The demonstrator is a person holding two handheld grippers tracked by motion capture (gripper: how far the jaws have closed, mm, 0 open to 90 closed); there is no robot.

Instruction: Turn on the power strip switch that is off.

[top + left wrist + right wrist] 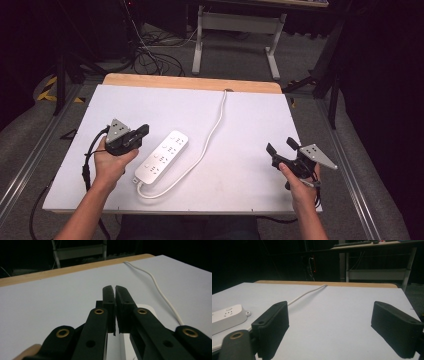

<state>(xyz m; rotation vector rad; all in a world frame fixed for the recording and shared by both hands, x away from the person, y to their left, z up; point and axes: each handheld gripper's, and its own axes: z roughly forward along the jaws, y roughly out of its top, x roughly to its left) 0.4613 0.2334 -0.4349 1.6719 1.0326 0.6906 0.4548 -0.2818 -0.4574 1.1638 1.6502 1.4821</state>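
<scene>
My left gripper point(141, 134), jaws together on nothing, hovers just left of the power strip point(162, 156) lying mid-tabletop point(250, 115), while my right gripper point(282, 146) waits near-right, jaws apart, probably ready to assist.

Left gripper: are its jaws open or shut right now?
Shut. In its own view the left gripper has its two black jaws almost together with nothing between them, above the white power strip.

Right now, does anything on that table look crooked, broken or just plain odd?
Nothing looks broken or spilled. The white power strip lies at a slant on the white table, and its cord loops round its near end, then runs off the far edge. The left gripper is shut beside the strip; the right gripper is open.
</scene>
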